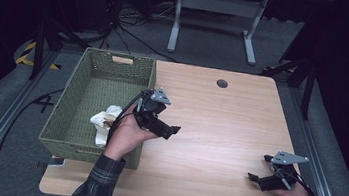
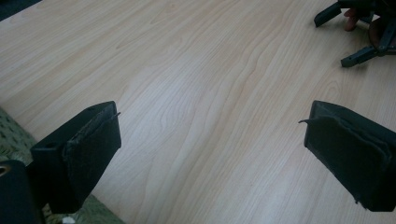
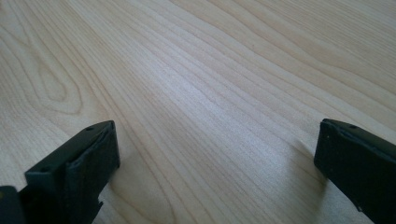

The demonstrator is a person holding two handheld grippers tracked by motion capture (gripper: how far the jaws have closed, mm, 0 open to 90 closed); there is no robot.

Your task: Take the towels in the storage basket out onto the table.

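Far left, the green woven basket (image 1: 95,99) sits on the desk's (image 1: 219,128) left edge, and down in its near corner lies a crumpled white cloth (image 1: 104,121). That's where the thing in play rests now: inside the basket, against the right wall. Just beside it, the left gripper (image 1: 171,130) hangs over the basket's right rim, jaws spread wide with nothing between them, and here's the key relation: those jaws point right, out over bare wood, so the cloth lies behind and to the left of them. It's a bunched heap with no clear long axis. The left hand is plainly the nearer one; reaching back in would call for a turn toward the basket.

Across the desk, pale wood grain, nothing on it but a dark round grommet (image 1: 222,83) at the far side. At the near right corner the right gripper (image 1: 256,179) rests low, jaws parted and empty too, well apart from the basket. Beyond: grey carpet, a white desk frame (image 1: 217,12), trailing cables, dark room.
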